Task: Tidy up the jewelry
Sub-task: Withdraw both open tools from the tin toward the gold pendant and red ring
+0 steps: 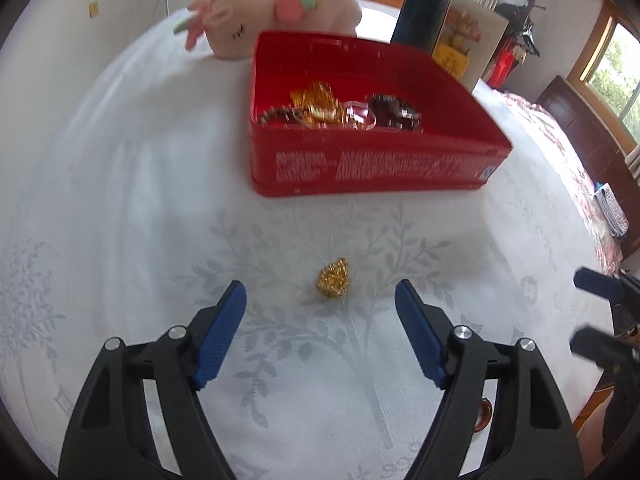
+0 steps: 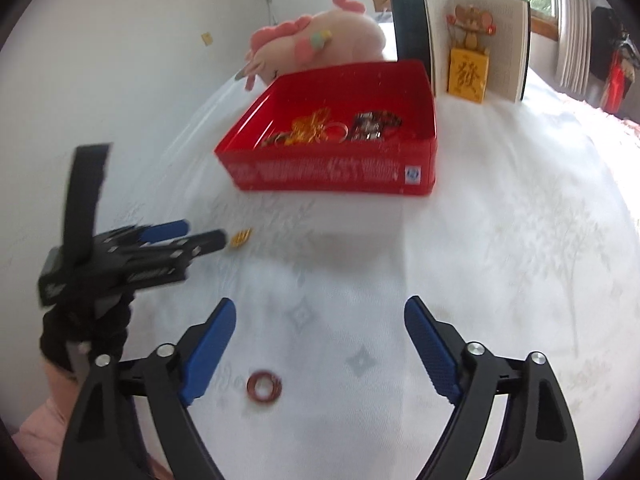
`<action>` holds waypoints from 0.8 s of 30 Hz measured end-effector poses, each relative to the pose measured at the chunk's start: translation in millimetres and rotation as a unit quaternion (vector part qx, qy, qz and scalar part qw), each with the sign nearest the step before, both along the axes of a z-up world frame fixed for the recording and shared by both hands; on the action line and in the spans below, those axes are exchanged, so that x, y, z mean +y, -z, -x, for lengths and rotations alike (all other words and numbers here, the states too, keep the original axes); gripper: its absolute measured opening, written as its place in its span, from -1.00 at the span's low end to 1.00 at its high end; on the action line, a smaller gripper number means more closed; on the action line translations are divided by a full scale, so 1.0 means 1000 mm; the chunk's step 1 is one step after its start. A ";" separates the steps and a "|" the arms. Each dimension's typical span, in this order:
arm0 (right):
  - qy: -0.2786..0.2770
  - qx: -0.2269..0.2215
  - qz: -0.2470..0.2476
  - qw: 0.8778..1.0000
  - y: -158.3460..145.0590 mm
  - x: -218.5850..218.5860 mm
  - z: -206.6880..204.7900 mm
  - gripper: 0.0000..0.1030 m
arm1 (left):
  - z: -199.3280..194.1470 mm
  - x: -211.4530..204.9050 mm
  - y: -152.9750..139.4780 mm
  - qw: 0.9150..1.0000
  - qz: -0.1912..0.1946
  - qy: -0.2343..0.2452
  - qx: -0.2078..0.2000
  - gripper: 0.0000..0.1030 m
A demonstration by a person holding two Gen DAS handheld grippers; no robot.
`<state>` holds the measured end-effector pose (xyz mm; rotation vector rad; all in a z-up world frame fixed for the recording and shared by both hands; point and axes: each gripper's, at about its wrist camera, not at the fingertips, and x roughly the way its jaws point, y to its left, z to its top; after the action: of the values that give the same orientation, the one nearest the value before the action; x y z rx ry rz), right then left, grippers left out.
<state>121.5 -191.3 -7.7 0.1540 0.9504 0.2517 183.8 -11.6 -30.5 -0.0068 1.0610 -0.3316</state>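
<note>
— Gold trinket (image 1: 333, 279), lower centre of your left view, lies between the wide-open left hand-held gripper (image 1: 320, 298) fingers, untouched.
— Next?
— Close on it, carry it to the red tin (image 1: 360, 172) above.
— Right view?
— Right hand-held gripper (image 2: 320, 320) gapes wide, empty; a reddish ring (image 2: 264, 387) lies bottom centre on the tabletop (image 2: 500, 260).

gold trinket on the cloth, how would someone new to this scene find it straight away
Start at the red tin on the white leaf-patterned tablecloth. On the bare cloth in front of the tin, between the open left gripper fingers, lies the gold trinket. It is lumpy and shiny gold, unlike the flat reddish-brown ring near the right gripper.
</note>
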 end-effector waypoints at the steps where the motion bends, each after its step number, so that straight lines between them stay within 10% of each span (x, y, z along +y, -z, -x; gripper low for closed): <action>1: 0.001 0.002 -0.001 1.000 0.001 -0.001 0.002 0.56 | -0.001 -0.001 0.003 1.000 0.001 0.002 0.006 0.33; 10: -0.008 0.010 -0.009 1.000 0.009 -0.009 0.002 0.32 | -0.012 -0.015 0.015 0.999 0.000 0.018 0.033 0.22; 20: -0.019 0.017 -0.013 1.000 0.015 -0.006 0.001 0.26 | -0.025 -0.024 0.025 0.998 -0.019 0.028 0.043 -0.62; 24: -0.028 0.021 -0.013 0.999 0.017 -0.003 0.000 0.26 | -0.022 -0.023 0.024 0.999 -0.016 0.029 0.040 -0.62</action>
<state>121.9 -193.9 -24.5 0.1572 0.9935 0.3142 205.8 -34.6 -54.4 0.0406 1.1473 -0.3699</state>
